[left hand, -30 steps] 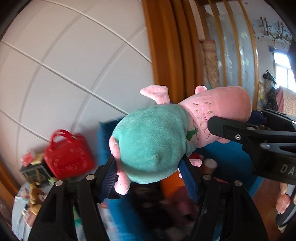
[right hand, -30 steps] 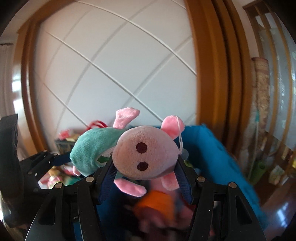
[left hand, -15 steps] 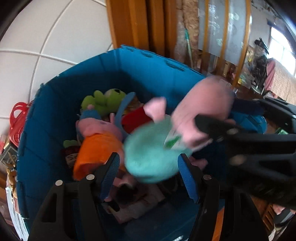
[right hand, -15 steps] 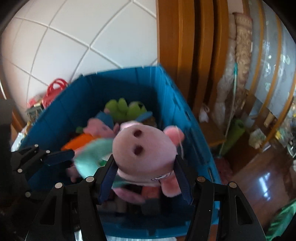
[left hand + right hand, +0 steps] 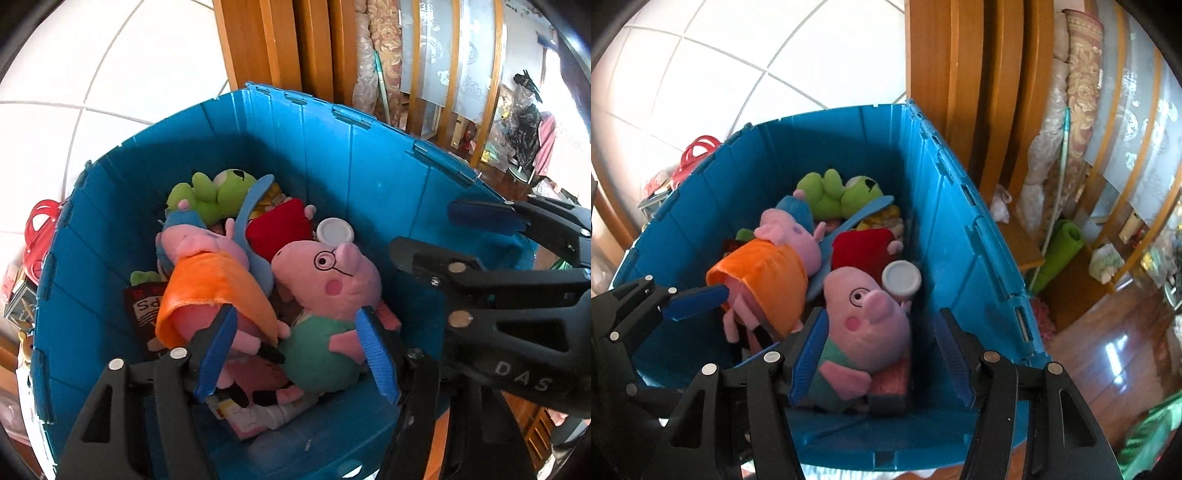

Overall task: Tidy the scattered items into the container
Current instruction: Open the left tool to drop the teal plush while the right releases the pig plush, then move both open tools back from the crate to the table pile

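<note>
The pig plush [image 5: 328, 291] lies in the blue bin [image 5: 325, 147] atop other toys. The left hand-held gripper [image 5: 295, 350] has just been opening and, like the right hand-held gripper [image 5: 882, 354], stands apart around it, letting it settle.

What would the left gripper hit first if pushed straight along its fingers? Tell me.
Probably the green-bodied pig plush, which lies in the blue bin between the left gripper fingers; its jaws just opened. Depth is unclear, so the orange-dressed pig beside it could brush first.
</note>
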`<state>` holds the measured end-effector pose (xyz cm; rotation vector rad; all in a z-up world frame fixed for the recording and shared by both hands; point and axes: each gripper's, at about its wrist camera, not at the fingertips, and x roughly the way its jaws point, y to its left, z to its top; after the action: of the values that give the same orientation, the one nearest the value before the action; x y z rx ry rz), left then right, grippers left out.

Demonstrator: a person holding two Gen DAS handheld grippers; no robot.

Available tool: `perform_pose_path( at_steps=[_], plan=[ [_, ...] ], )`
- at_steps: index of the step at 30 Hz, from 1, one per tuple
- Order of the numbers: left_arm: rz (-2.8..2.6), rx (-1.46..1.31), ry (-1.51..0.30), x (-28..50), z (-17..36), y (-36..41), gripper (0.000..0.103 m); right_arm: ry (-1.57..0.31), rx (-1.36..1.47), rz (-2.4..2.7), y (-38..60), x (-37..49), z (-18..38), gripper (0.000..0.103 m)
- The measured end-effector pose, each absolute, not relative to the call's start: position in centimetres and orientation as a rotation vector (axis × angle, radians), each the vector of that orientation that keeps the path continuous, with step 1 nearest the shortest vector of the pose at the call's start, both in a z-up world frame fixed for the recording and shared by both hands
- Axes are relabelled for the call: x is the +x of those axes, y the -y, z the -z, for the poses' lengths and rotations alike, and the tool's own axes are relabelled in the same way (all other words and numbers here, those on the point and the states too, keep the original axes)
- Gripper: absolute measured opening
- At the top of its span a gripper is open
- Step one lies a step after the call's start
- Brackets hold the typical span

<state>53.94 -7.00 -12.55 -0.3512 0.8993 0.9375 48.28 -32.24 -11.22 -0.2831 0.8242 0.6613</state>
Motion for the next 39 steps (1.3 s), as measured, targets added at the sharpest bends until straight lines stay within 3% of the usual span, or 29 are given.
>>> perform_pose_path(
  at_steps=[5, 7, 9, 23, 39],
  plan=[
    [-0.959, -0.349, -0.850, 52.9, 11.8, 7.8, 0.074, -0.793, -0.272, -0.659, 32.6, 47.1, 10.2, 0.072],
    [-0.964, -0.353, -0.829, 52.5, 11.4, 8.2, 0.079, -0.774, -0.265, -0.656, 32.8, 46.5, 9.6, 0.091],
    [-0.969, -0.350, -0.816, 52.1, 11.1, 8.7, 0.080, -0.761, -0.259, -0.661, 32.9, 46.0, 9.2, 0.100],
    [-1.129, -0.321, -0.726, 47.3, 9.1, 10.8, 0.080, -0.731, -0.243, -0.664, 32.7, 43.5, 8.0, 0.103],
    [-1.373, -0.364, -0.592, 32.4, 6.2, 11.9, 0.081, -0.629, -0.273, -0.874, 22.7, 35.5, 5.5, 0.103]
  ],
)
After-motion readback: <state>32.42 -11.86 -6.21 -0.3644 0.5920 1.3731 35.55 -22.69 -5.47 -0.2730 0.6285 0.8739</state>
